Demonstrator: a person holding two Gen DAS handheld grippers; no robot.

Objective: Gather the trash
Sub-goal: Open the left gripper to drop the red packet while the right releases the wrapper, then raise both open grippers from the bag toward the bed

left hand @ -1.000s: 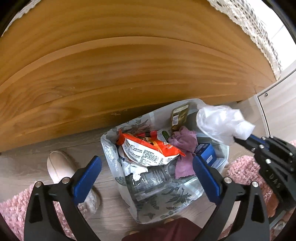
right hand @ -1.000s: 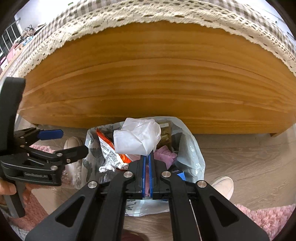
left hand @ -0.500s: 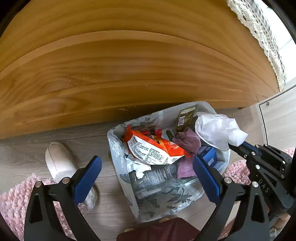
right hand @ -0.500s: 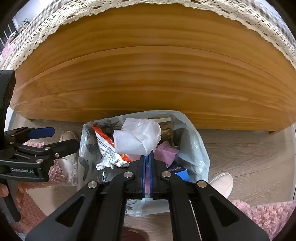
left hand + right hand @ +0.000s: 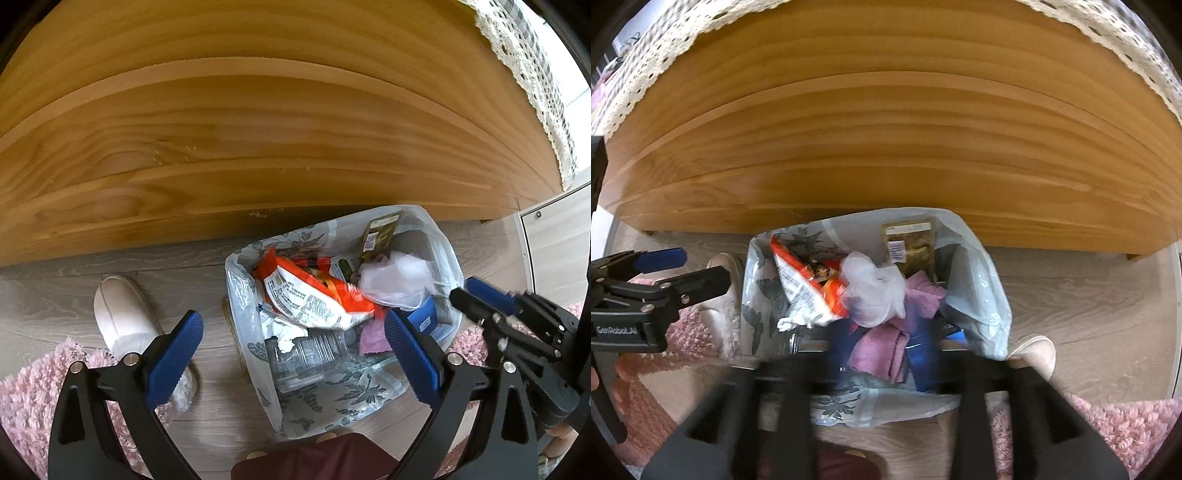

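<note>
A floral plastic trash bag (image 5: pixel 325 391) stands open on the wood floor below a wooden table edge; it also shows in the right wrist view (image 5: pixel 982 295). Inside lie an orange snack packet (image 5: pixel 314 295), a clear bottle (image 5: pixel 314 354), a pink cloth (image 5: pixel 886 343) and a crumpled white plastic wad (image 5: pixel 395 284), which also shows in the right wrist view (image 5: pixel 875 291) resting on top of the trash. My left gripper (image 5: pixel 295 343) is open above the bag. My right gripper (image 5: pixel 882 354) is blurred with its blue fingers apart, just behind the wad; it shows open in the left wrist view (image 5: pixel 469 295).
The wooden table side (image 5: pixel 258 147) with a lace cloth edge (image 5: pixel 535 74) looms over the bag. White slippers (image 5: pixel 125 314) (image 5: pixel 1034 350) stand at either side of the bag. Pink shaggy rugs (image 5: pixel 26 391) (image 5: pixel 1126 424) lie left and right. A cabinet (image 5: pixel 561 240) is at right.
My right gripper moved down over the bag and opened, letting go of the white plastic wad, which now lies in the bag. My left gripper stayed open.
</note>
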